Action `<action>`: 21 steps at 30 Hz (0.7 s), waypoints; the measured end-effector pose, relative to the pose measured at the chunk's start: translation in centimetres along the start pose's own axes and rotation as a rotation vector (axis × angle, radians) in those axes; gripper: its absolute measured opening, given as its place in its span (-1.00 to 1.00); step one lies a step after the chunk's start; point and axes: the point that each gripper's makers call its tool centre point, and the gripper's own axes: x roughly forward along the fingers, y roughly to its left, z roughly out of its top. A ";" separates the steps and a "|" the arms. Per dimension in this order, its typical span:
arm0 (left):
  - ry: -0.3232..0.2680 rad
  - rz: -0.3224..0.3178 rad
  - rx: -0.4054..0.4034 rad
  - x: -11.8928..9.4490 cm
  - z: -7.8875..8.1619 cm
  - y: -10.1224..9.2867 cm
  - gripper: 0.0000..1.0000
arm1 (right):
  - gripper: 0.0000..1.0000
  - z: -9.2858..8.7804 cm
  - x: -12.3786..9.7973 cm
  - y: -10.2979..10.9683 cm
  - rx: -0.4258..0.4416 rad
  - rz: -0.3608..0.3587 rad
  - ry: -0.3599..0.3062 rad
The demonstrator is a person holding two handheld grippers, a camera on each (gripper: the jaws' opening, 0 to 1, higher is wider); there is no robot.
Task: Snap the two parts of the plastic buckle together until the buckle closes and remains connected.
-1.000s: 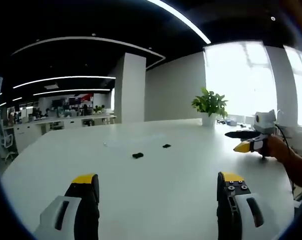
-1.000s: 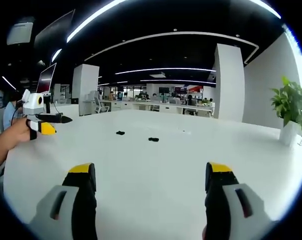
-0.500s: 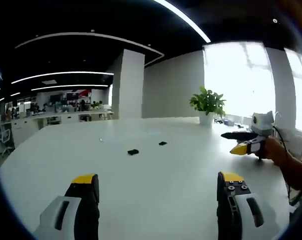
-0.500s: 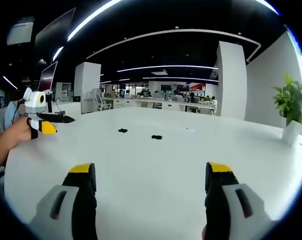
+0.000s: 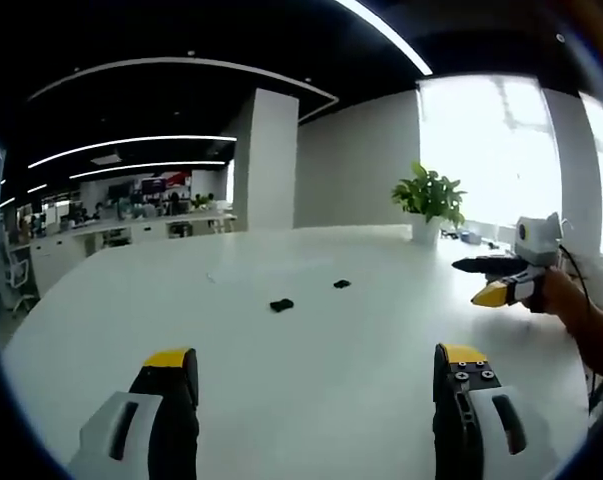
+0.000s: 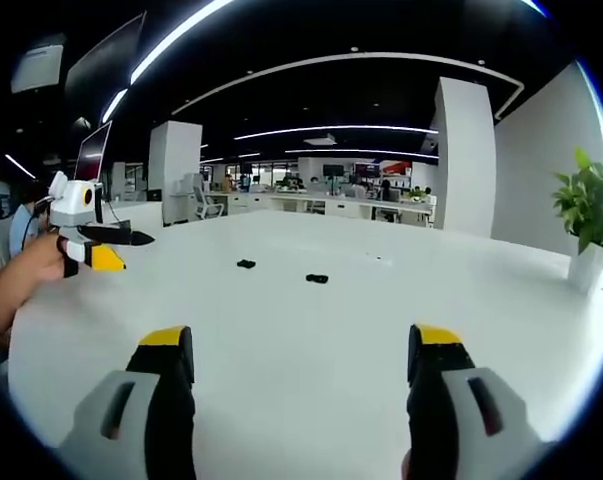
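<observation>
Left claw (image 5: 316,375): jaws spread wide, nothing between them; yellow-tipped black jaws rise from the bottom of the left gripper view over bare desk. It also appears at the left of the right gripper view (image 6: 116,248), held in a hand (image 6: 36,268), above the desk's near-left part.
Right claw (image 6: 301,375): jaws likewise parted and empty, over bare desk. In the left gripper view it enters from the right (image 5: 486,280), held in a hand (image 5: 561,295).
Buckle part A (image 5: 281,305): small black piece lying flat on the desk, ahead of the left claw; in the right gripper view it is the piece on the right (image 6: 316,279).
Buckle part B (image 5: 341,284): second small black piece, near part A but not touching it, slightly farther back; in the right gripper view it is the piece on the left (image 6: 246,265).
Desk (image 5: 311,340): large, white; open surface on all sides of the two pieces and between them and each claw. Its far edge curves behind the pieces; its left edge curves past the left claw's jaw.
Potted plant (image 5: 429,205): stands on the desk near the far right edge, well apart from the pieces.
Column (image 5: 264,160): white, beyond the desk's far edge.
Writing: none legible; a distant red sign (image 6: 396,170) is too small to read.
</observation>
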 end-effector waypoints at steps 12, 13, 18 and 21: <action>-0.007 0.004 0.009 0.7 1.0 0.6 0.99 | 0.75 0.2 1.2 -0.3 -0.017 -0.001 0.024; -0.006 0.004 0.012 0.8 1.0 0.7 0.99 | 0.75 0.2 1.3 -0.4 -0.014 -0.001 0.025; -0.005 0.007 0.022 1.1 1.4 0.9 0.99 | 0.71 0.4 1.6 -0.9 -0.002 -0.004 0.021; -0.016 -0.012 -0.010 1.3 1.6 0.8 0.99 | 0.70 0.2 1.6 -0.9 0.012 -0.003 0.018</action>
